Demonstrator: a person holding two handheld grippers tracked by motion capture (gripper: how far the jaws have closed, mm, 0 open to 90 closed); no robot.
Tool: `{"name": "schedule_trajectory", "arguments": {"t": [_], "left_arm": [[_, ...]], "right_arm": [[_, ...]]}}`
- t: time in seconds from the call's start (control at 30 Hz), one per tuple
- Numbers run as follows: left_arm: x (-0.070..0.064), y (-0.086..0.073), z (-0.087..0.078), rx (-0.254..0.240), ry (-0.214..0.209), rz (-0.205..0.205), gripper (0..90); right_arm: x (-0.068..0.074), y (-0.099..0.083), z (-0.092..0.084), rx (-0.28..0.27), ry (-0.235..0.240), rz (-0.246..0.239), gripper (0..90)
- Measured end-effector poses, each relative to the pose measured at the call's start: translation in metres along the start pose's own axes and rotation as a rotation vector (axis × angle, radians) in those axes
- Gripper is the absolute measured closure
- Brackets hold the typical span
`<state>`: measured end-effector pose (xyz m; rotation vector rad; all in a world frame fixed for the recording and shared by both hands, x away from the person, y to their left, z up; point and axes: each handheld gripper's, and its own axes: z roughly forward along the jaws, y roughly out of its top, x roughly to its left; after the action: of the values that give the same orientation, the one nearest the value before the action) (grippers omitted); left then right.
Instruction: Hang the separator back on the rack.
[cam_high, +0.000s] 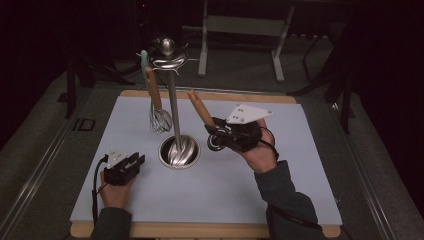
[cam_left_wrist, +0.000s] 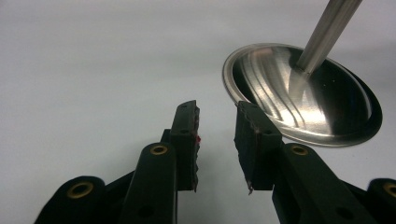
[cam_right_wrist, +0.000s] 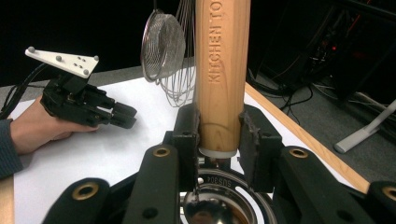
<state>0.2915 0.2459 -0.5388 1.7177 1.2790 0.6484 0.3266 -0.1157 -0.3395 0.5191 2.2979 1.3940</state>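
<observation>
A steel utensil stand has a round base, a pole and hooks at the top. From the hooks hangs a whisk with a wooden handle. My right gripper is to the right of the stand, shut on the wooden handle of a utensil that points up and back. In the right gripper view the handle is clamped between the jaws, with its steel head below them. My left gripper rests on the mat left of the base, open. Nothing is between its jaws, beside the base rim.
The white mat lies on a wooden-edged table. A wire strainer and the whisk hang ahead of my right gripper. A grey frame stands behind the table. The person's left hand and left gripper are farther off.
</observation>
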Motion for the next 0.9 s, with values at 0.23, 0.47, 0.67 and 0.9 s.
{"name": "schedule_trajectory", "arguments": {"t": [0.23,0.47,0.67,0.9], "left_arm": [[0.000,0.000,0.000,0.000,0.000,0.001,69.4],[0.000,0.000,0.000,0.000,0.000,0.002,69.4],[0.000,0.000,0.000,-0.001,-0.001,0.002,69.4],[0.000,0.000,0.000,0.001,-0.001,0.003,69.4]], "right_arm": [[0.000,0.003,-0.001,-0.007,0.003,-0.010,70.1],[0.002,0.007,0.001,-0.013,0.007,-0.024,70.1],[0.004,0.012,0.001,-0.020,0.009,-0.034,70.1],[0.004,0.015,-0.001,-0.033,0.004,-0.042,70.0]]}}
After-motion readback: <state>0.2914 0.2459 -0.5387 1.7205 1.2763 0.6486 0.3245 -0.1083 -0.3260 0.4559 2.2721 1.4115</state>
